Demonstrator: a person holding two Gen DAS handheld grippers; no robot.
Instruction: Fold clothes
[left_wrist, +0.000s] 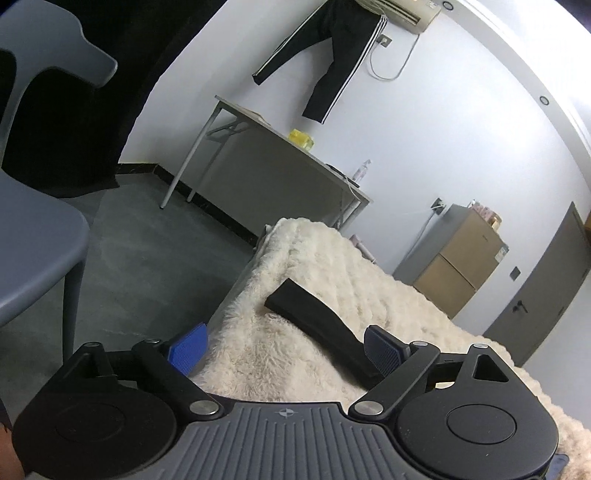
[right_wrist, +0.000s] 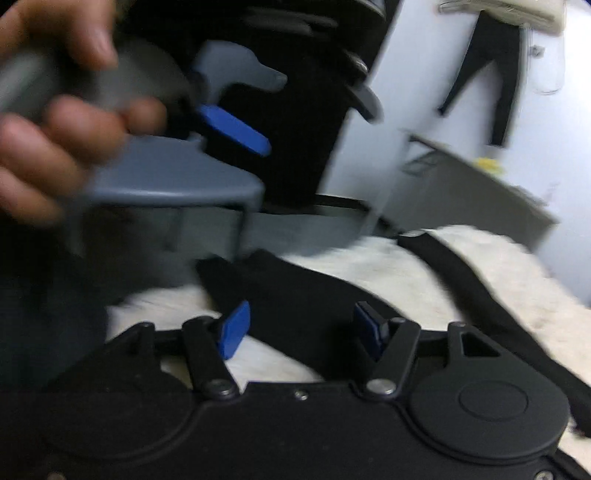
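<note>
A black garment (right_wrist: 317, 295) lies spread on a cream fluffy blanket (right_wrist: 406, 266). One narrow black end of it (left_wrist: 314, 314) shows in the left wrist view, lying on the blanket (left_wrist: 332, 258). My left gripper (left_wrist: 284, 347) is open and empty, held above the blanket's left edge, its right pad near the black cloth. It also shows blurred in the right wrist view (right_wrist: 229, 125), held by a hand. My right gripper (right_wrist: 299, 328) is open and empty, low over the black garment.
A grey plastic chair (left_wrist: 40, 229) stands on the grey floor to the left. A folding table (left_wrist: 280, 155) with a yellow item stands at the wall. Black trousers (left_wrist: 332, 48) hang on the wall. A brown cabinet (left_wrist: 461, 258) and a door (left_wrist: 546, 295) are at right.
</note>
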